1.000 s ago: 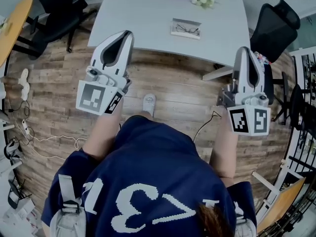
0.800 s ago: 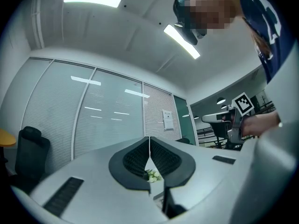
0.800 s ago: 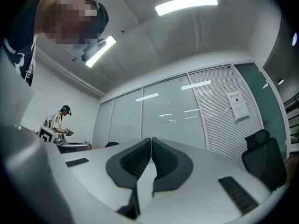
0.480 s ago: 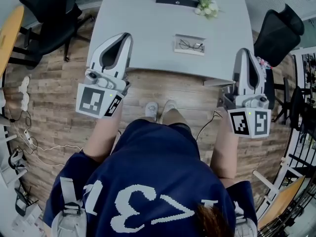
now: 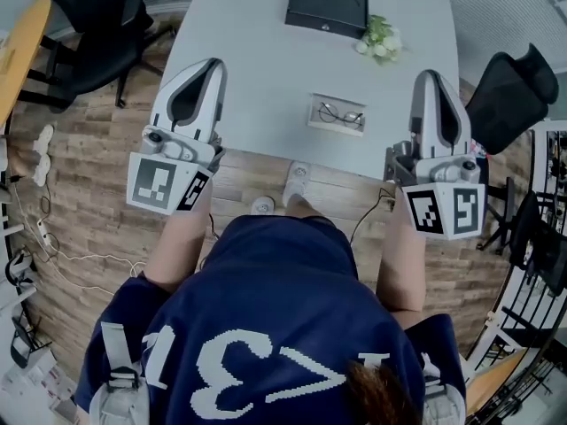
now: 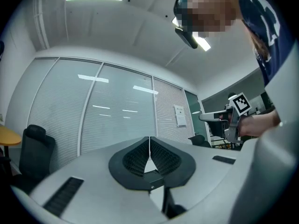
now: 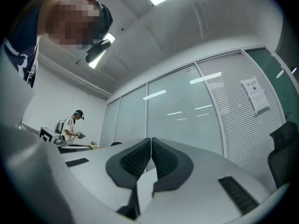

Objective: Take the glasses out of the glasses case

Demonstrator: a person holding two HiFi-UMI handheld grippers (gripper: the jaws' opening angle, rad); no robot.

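In the head view an open white glasses case (image 5: 337,115) lies near the front edge of the grey table (image 5: 257,34), with dark-rimmed glasses (image 5: 341,114) inside it. My left gripper (image 5: 200,67) hovers over the table's front left edge, well left of the case. My right gripper (image 5: 428,78) is over the front right edge, to the right of the case. Both are shut with nothing held: the jaws meet at the tips in the left gripper view (image 6: 149,139) and the right gripper view (image 7: 151,140). Both gripper views face glass walls; neither shows the case.
A black box (image 5: 326,9) and a small bunch of flowers (image 5: 379,38) sit at the table's far side. Black office chairs stand at the left (image 5: 89,20) and right (image 5: 509,87). Cables (image 5: 53,246) lie on the wood floor. Another person (image 7: 72,125) stands far off.
The person has stepped toward the table. The case now lies closer, and both grippers, still shut, have gone from above the floor to over the table's front edge.
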